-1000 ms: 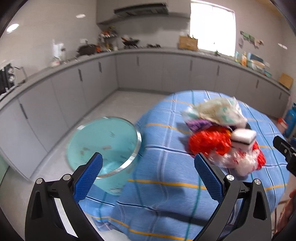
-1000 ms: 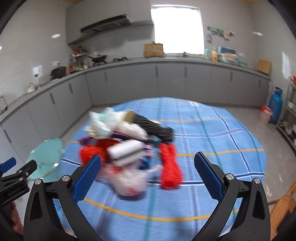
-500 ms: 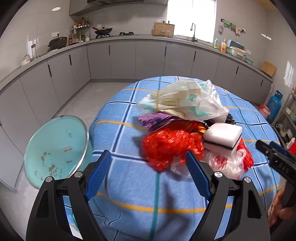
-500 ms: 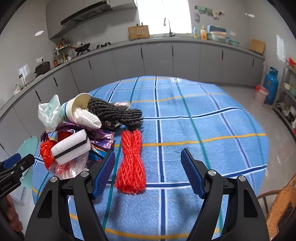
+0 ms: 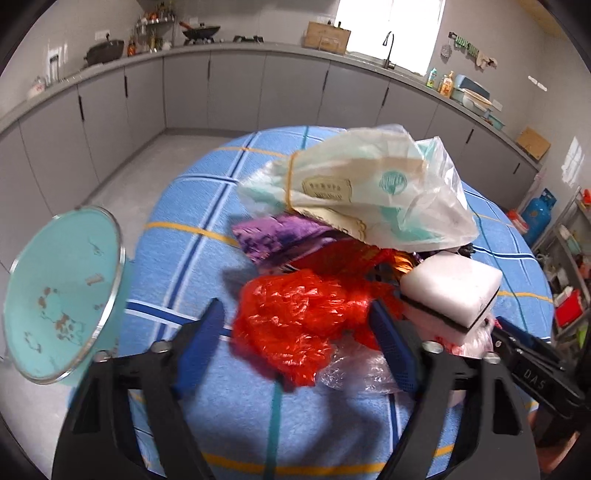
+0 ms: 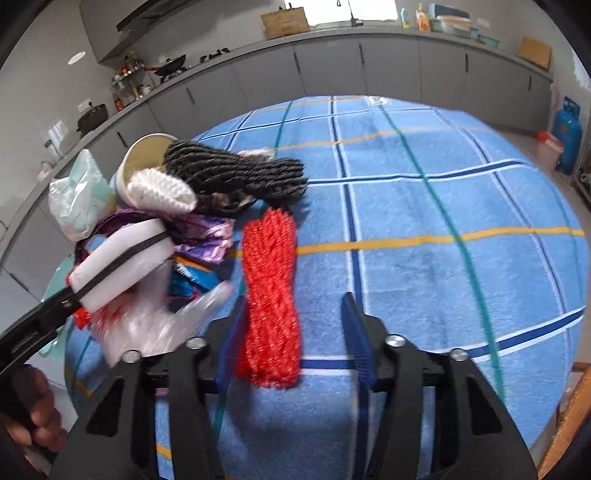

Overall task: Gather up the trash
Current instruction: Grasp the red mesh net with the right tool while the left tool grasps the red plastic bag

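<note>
Both tongs are coming closer, narrowing: left tongs [image 5: 297, 334] straddling red plastic bag [image 5: 295, 317], right tongs [image 6: 291, 328] straddling red yarn bundle [image 6: 271, 295], neither gripping yet.

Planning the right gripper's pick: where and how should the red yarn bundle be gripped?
Grip the red yarn bundle across its narrow waist, coming from above at the near end. It lies long and flat, pointing away, and the right gripper already straddles that end, jaws closing.

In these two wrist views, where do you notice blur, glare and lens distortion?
Left wrist view: the window is blown out white, the counter bows with the fisheye. Right wrist view: the clear plastic bag is smeared with motion blur, while the red net bundle stays fairly sharp.
</note>
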A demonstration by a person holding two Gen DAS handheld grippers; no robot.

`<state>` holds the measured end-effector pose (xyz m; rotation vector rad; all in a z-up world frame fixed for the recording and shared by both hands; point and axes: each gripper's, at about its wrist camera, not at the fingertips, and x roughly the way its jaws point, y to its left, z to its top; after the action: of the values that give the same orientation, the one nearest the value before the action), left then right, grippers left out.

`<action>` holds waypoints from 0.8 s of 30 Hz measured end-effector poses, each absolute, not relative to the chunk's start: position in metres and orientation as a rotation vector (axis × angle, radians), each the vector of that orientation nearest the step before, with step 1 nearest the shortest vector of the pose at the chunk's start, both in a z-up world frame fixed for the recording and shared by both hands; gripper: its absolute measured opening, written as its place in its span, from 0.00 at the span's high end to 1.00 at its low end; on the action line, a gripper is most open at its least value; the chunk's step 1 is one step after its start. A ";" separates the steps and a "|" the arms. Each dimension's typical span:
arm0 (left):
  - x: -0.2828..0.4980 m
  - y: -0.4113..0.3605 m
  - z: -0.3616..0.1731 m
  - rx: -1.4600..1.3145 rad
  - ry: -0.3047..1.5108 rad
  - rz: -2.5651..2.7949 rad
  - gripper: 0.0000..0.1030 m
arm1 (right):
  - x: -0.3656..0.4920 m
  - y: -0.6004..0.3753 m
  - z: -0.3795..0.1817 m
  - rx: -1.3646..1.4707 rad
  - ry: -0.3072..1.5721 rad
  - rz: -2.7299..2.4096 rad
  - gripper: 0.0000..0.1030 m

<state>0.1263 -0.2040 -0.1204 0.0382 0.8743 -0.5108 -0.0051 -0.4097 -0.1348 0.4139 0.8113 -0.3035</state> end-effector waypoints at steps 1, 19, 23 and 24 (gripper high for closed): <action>0.128 -0.205 -0.123 0.025 0.888 -0.527 0.43 | -0.006 -0.408 -0.134 0.415 0.806 -0.287 0.68; 0.078 -0.175 -0.077 0.061 0.755 -0.583 0.64 | -0.043 -0.393 -0.074 0.359 0.610 -0.349 0.81; 0.069 -0.156 -0.065 0.066 0.715 -0.559 0.64 | -0.048 -0.386 -0.068 0.350 0.591 -0.344 0.81; 0.068 -0.152 -0.062 0.061 0.707 -0.555 0.64 | -0.048 -0.383 -0.065 0.349 0.584 -0.335 0.81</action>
<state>0.0680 -0.1520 -0.0619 0.0608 0.7072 -0.5552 -0.0484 -0.3827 -0.0655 0.3485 0.5836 -0.3355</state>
